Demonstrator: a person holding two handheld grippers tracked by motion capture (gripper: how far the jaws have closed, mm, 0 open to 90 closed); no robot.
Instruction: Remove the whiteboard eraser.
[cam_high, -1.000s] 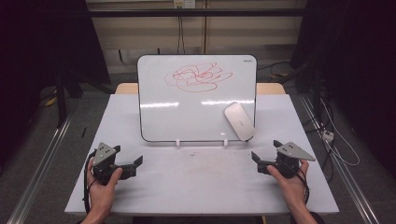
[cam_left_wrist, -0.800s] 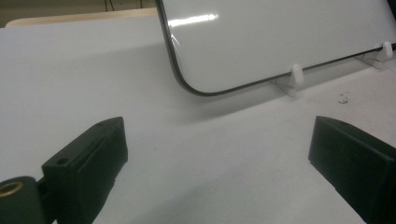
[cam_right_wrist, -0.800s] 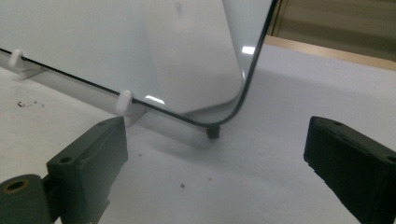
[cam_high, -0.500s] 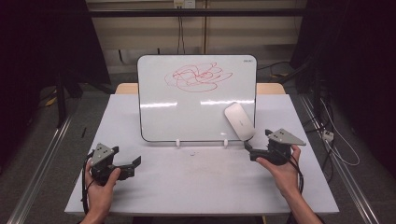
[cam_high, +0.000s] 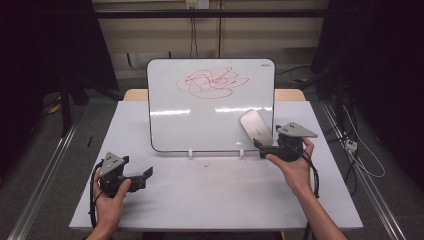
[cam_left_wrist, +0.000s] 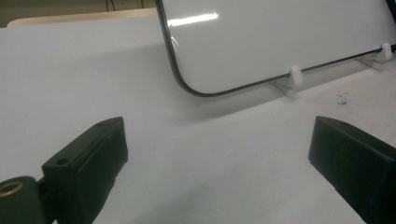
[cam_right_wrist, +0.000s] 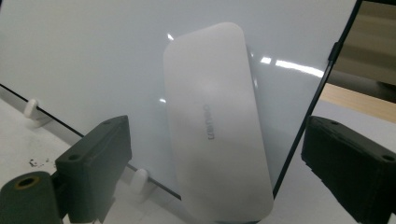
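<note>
Right gripper view is showing the right tongs (cam_right_wrist: 215, 163) gaping wide and empty before the eraser (cam_right_wrist: 215, 121) clinging to the whiteboard (cam_right_wrist: 84, 56): probably light, stiff, slick-shelled, so gripping across its long edges looks best.

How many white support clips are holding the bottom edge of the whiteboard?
2. One clip sits under the middle of the whiteboard; the other clip is toward its right, beside the eraser. More may be hidden.
</note>
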